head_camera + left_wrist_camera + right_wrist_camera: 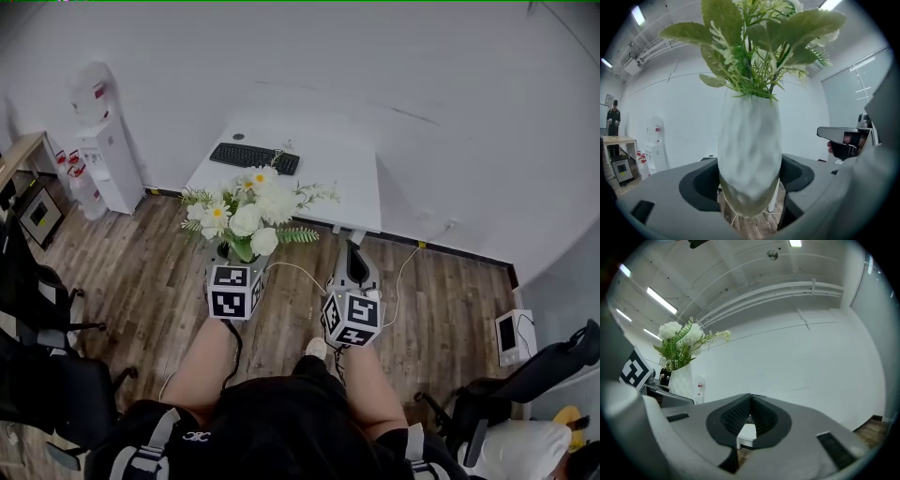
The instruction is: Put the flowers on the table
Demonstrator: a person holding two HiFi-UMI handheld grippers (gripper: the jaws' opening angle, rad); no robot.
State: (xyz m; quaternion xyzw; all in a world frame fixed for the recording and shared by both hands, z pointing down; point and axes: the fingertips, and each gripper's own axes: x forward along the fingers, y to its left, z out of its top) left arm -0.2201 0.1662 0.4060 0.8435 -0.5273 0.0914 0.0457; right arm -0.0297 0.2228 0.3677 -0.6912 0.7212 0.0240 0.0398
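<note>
A bunch of white flowers (248,211) with green leaves stands in a white ribbed vase (242,248). My left gripper (239,261) is shut on the vase, which hangs above the wooden floor just short of the white table (328,178). In the left gripper view the vase (750,154) fills the gap between both pads of the left gripper (750,187), with the leaves (754,51) above. My right gripper (355,267) is to the right, shut and empty. In the right gripper view the right gripper (750,414) has its pads meeting, and the vase (682,380) shows at the left.
A black keyboard (255,157) lies on the table's far left part. A water dispenser (98,141) stands by the wall on the left. Black office chairs (37,309) are at the left and another (534,375) at the right. A white cable (300,272) runs across the floor.
</note>
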